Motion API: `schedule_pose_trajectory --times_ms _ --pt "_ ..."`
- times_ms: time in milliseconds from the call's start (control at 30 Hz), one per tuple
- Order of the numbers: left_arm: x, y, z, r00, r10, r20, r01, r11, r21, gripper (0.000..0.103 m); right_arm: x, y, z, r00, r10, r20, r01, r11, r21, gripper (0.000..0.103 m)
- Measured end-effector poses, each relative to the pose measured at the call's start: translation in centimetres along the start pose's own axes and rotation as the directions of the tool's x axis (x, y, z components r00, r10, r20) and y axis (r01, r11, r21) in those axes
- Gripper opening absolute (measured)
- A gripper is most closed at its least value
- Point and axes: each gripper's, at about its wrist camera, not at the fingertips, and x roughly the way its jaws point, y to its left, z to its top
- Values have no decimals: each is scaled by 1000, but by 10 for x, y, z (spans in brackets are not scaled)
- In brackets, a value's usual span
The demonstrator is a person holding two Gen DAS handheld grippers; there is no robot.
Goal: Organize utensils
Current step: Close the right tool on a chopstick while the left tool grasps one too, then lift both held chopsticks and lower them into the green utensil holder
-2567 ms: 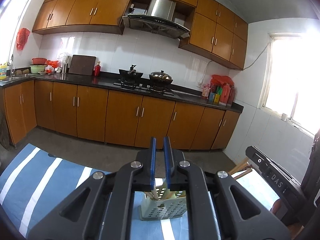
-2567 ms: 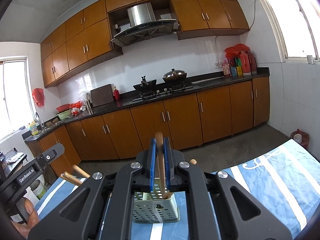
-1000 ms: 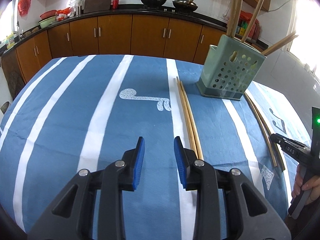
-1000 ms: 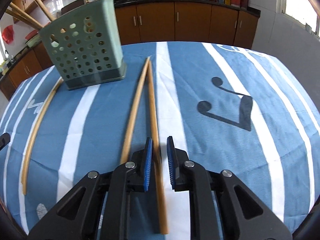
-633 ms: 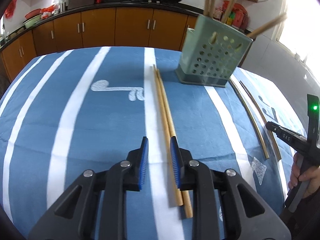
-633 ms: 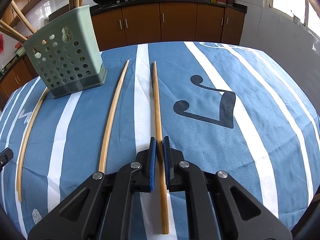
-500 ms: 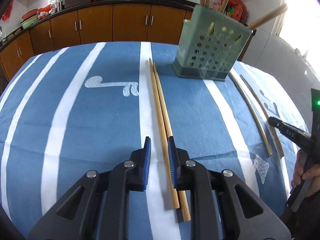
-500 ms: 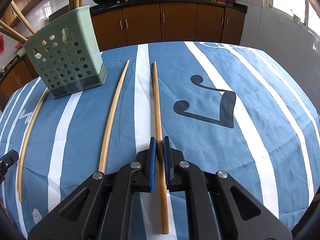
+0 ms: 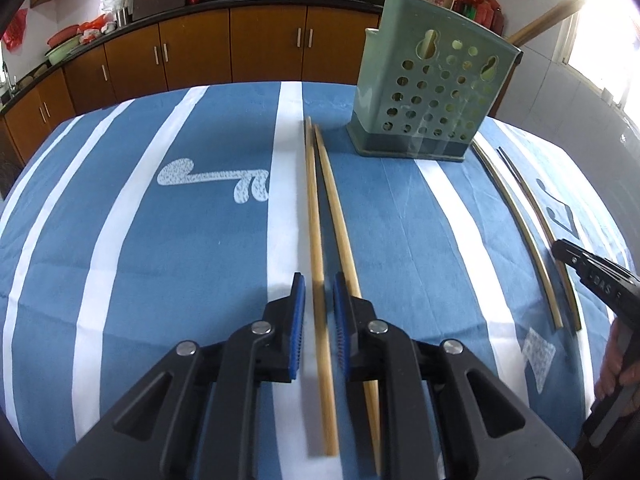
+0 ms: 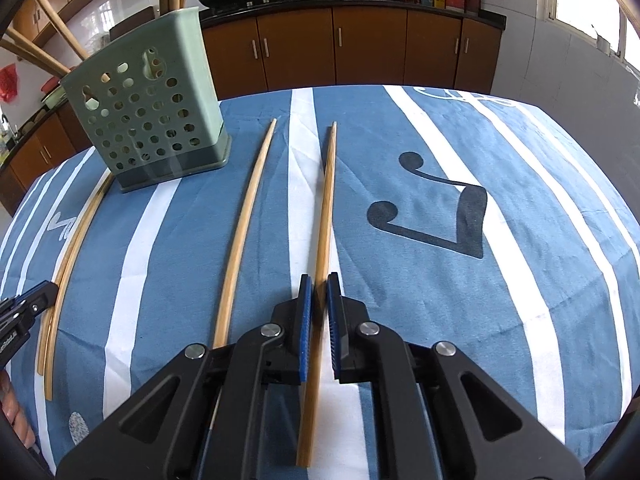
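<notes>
— Two views, one bench under a blue striped cloth. What does the left wrist camera give that the right does not?

— It shows the green perforated holder at far right, chopsticks standing in it, and a pair of chopsticks lying side by side on the cloth. The left hand-held gripper straddles the left stick of that pair, blue pads apart with a gap on each side, not clamped.

— And the right wrist camera?

— There the holder sits at far left. The right hand-held gripper has its pads pressed onto one chopstick, whose near end looks raised off the cloth. Its mate, a second chopstick, lies flat just to the left, apart from it.

— Anything shared?

— Each view catches the other gripper at its edge.
</notes>
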Motion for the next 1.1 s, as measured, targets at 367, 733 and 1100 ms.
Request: schedule_pose_trajectory --times_ms 367,733,1100 --pt "6 57 16 998 65 9 -64 990 -125 8 12 2 13 1000 -24 16 25 999 -35 8" --pt "8 65 18 997 79 23 -76 988 -138 9 20 0 21 998 -53 18 54 998 -36 9" --pt "9 64 19 996 92 20 -89 987 -137 9 20 3 20 998 -60 19 61 997 -45 9"
